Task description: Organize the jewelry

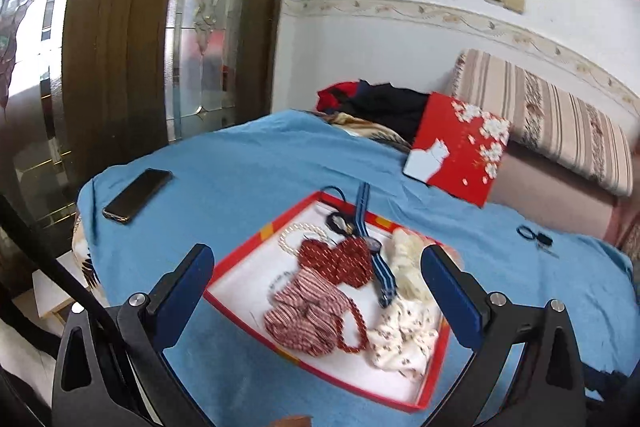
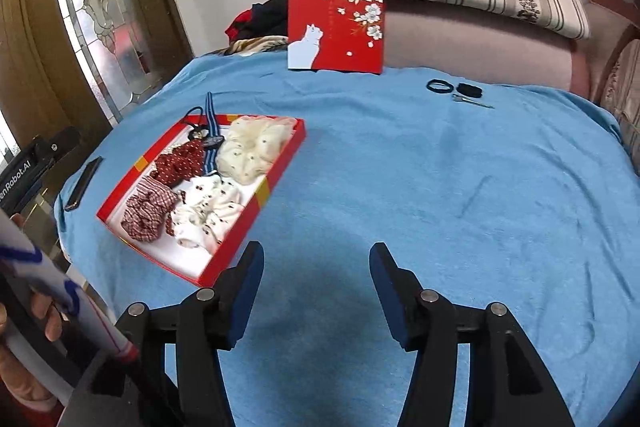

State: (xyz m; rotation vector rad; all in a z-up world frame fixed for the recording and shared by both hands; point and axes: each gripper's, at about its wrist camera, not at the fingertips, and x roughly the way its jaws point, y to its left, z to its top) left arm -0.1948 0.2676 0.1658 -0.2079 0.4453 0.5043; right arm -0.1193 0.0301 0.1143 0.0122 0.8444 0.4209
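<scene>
Blue-covered table (image 2: 400, 167) carrying red tray (image 2: 262, 193) of scrunchies, beads and striped watch (image 1: 378, 267), left gripper (image 1: 318, 291) released above it, right gripper (image 2: 316, 287) released beside it

Matt blue terry-like cloth (image 2: 400, 167), perhaps cardboard red tray (image 2: 256, 203)

You see a blue cloth (image 2: 400, 163) under a red box tray (image 2: 240, 227) with a white floor and yellow marks on its rim. In it lie a red-and-white striped scrunchie (image 1: 304, 311), a dark red dotted scrunchie (image 1: 340, 261), a white scrunchie with small dark flowers (image 1: 404, 343), a cream one (image 2: 256, 147), white pearls (image 1: 294, 233) and a blue striped watch strap (image 1: 362, 205). The red lid (image 2: 336, 27) shows a white cat and white blossoms.
</scene>
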